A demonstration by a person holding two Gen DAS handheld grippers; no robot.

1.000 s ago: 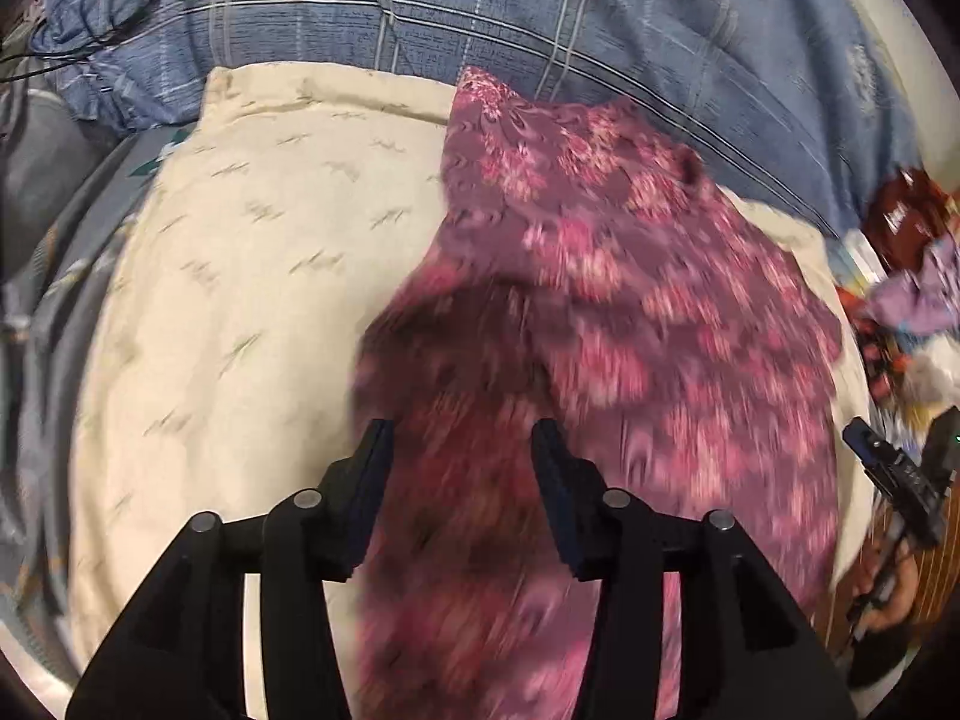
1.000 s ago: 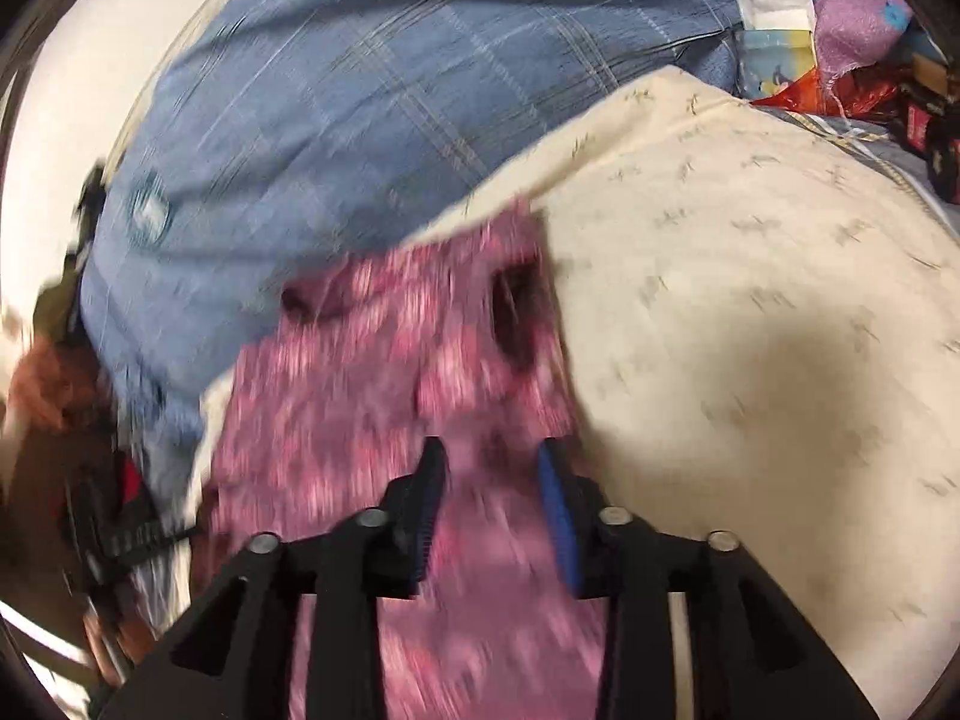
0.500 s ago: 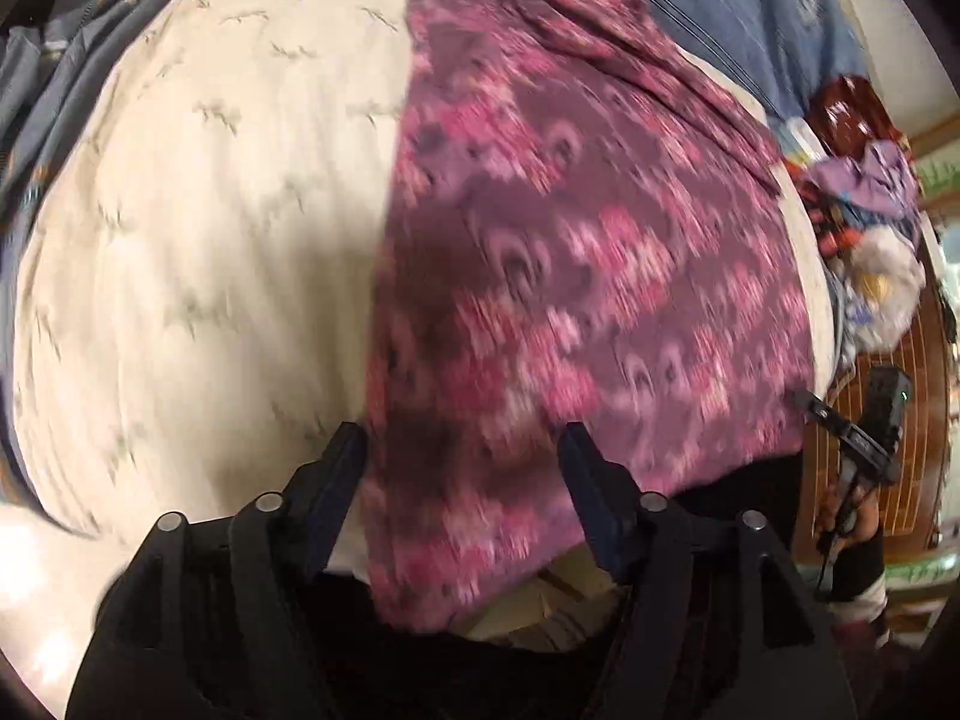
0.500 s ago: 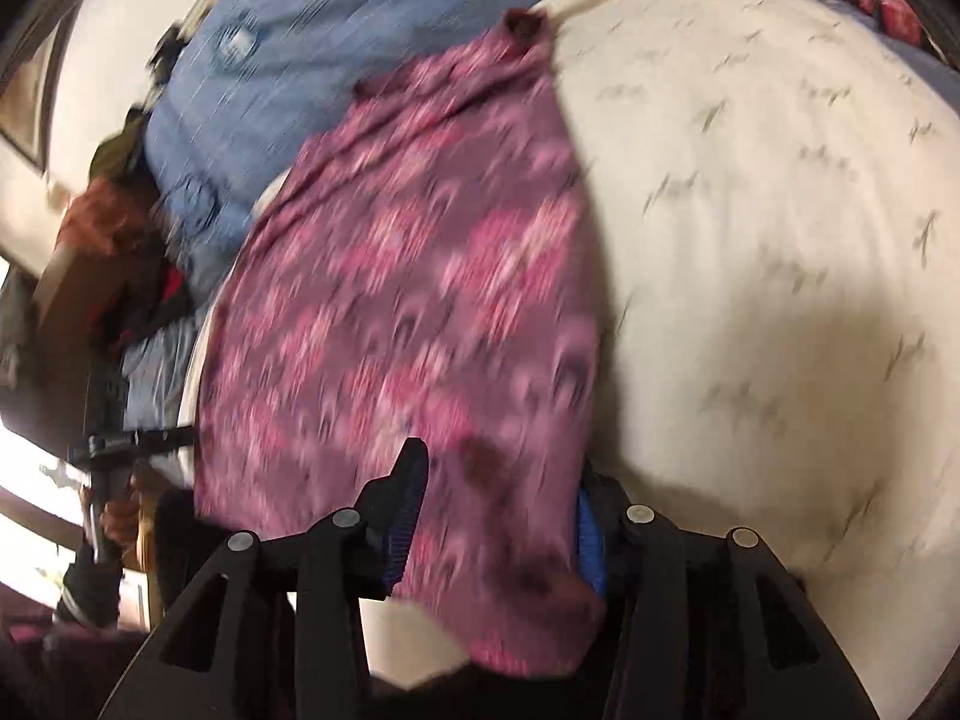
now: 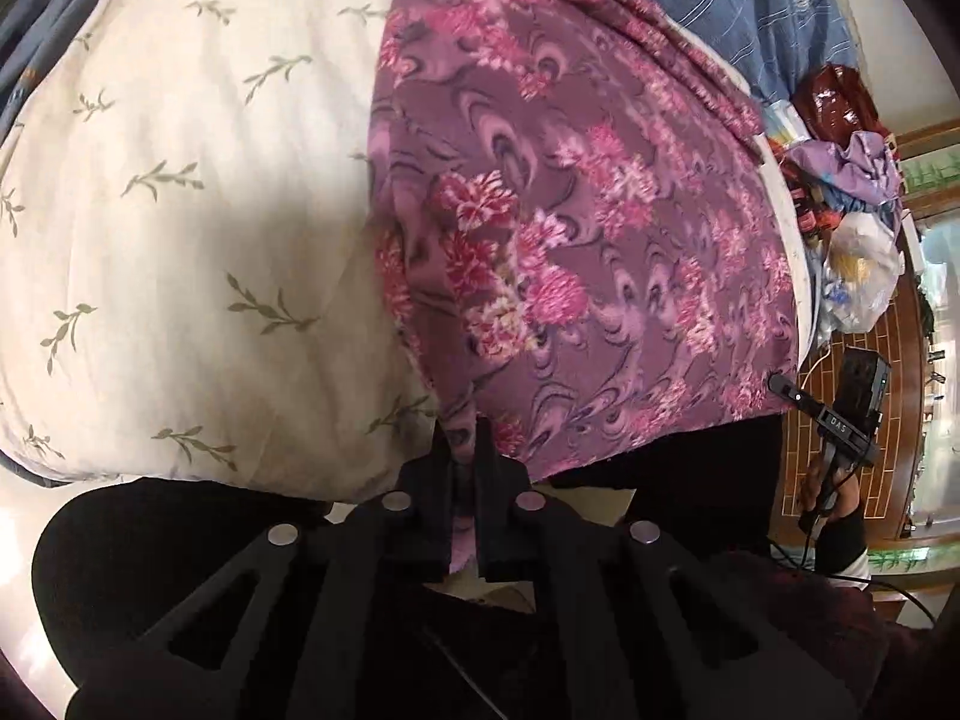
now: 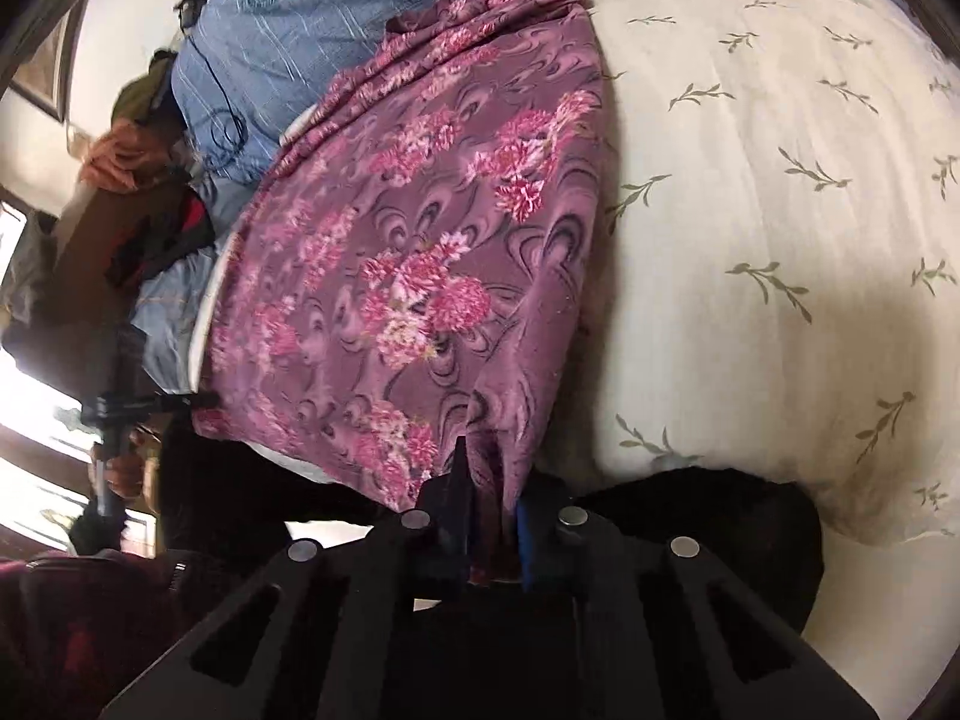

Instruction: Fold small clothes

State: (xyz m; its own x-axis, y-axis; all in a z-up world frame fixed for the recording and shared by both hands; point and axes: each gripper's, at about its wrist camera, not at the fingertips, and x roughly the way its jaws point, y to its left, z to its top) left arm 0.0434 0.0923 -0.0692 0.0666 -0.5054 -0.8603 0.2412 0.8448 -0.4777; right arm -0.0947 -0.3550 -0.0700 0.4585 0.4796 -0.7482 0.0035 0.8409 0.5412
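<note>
Both grippers, left and right, are pinching the garment's near hem, fingers nearly closed; the other tool is showing "DAS".

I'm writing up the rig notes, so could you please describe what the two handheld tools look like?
Both are matte black plastic. The left tool has two flat black fingers on angular linkage arms with triangular cut-outs and four round silver pivot pins. The right tool has the same build, but one finger shows a blue pad face. No cables or markings are visible on either tool in its own view.
</note>
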